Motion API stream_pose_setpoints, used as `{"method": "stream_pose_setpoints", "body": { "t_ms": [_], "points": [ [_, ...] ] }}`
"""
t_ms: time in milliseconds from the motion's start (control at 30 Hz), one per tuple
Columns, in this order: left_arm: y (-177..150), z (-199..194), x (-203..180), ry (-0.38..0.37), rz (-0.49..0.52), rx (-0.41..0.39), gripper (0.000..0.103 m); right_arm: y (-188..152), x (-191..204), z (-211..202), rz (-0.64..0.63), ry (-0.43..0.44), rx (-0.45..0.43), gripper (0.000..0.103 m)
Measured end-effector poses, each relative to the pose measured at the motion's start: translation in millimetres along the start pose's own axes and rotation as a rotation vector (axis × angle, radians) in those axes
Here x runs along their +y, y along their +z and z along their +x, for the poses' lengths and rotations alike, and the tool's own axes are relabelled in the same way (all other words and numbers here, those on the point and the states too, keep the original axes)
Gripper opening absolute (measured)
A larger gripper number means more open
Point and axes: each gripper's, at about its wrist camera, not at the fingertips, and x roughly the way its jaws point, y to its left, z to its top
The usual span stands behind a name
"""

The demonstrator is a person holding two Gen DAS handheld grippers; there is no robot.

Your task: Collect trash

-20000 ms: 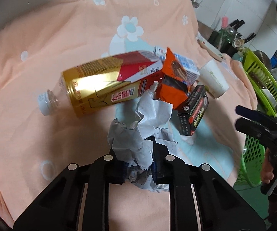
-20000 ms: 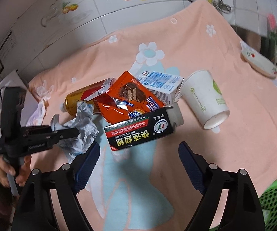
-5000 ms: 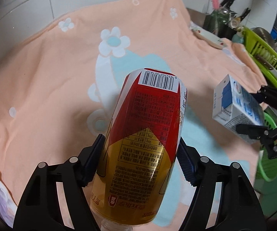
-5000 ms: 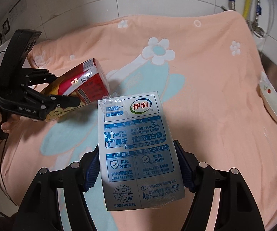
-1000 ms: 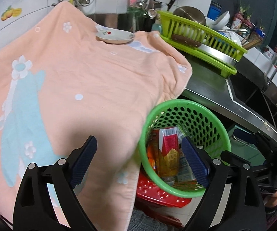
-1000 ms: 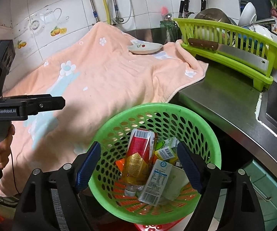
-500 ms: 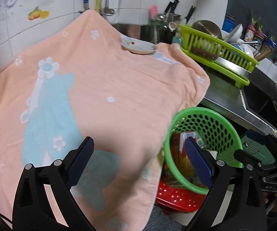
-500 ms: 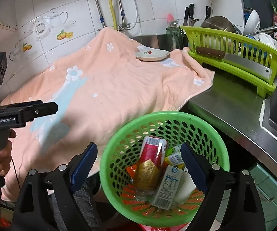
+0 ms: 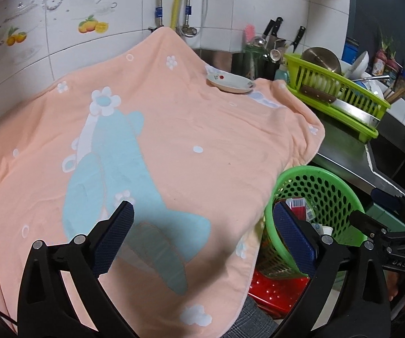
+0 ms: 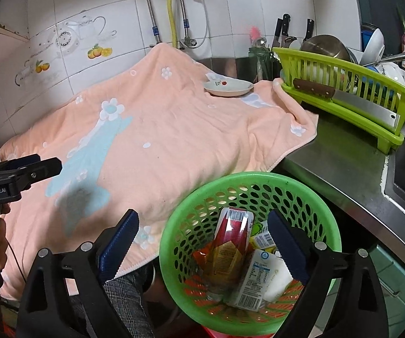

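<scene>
The trash, a red-and-gold bottle (image 10: 232, 242) and a milk carton (image 10: 254, 278) among it, is gathered in the green basket (image 10: 326, 211) beside the towel-covered surface (image 9: 202, 146). Nothing is held by the left gripper (image 9: 202, 236) or the right gripper (image 10: 202, 242); both sets of jaws are being opened wide.

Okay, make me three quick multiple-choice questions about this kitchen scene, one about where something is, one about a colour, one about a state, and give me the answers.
1. Where is the bottle?
A. on the towel
B. in the basket
C. in the rack

2. What colour is the basket?
A. green
B. blue
C. white

3. What is in the right gripper?
A. a carton
B. a cup
C. nothing

Answers:
1. B, it lies among the trash inside the basket.
2. A, its perforated wall is green.
3. C, its jaws are opening with nothing held between them.
</scene>
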Motion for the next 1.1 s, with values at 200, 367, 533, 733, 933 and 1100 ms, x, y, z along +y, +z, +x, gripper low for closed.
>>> {"method": "stream_pose_setpoints", "body": {
  "t_ms": [200, 367, 533, 733, 933, 1100],
  "points": [
    [-2, -5, 7, 0.017, -0.027, -0.016, 0.098, 1, 4, -4, -0.005, -0.025, -0.008, 0.090],
    [-2, -10, 9, 0.045, -0.029, -0.039, 0.098, 2, 9, -9, -0.017, -0.057, -0.025, 0.091],
    [-1, -14, 7, 0.066, -0.031, -0.065, 0.098, 4, 13, -13, -0.027, -0.095, -0.047, 0.091],
    [-3, -17, 5, 0.073, -0.031, -0.086, 0.098, 5, 15, -17, -0.036, -0.129, -0.076, 0.093],
    [-3, -19, 3, 0.086, -0.027, -0.104, 0.098, 5, 16, -18, -0.037, -0.136, -0.082, 0.093],
    [-4, -20, 1, 0.094, -0.013, -0.111, 0.098, 4, 18, -21, -0.038, -0.156, -0.087, 0.093]
  ]
}}
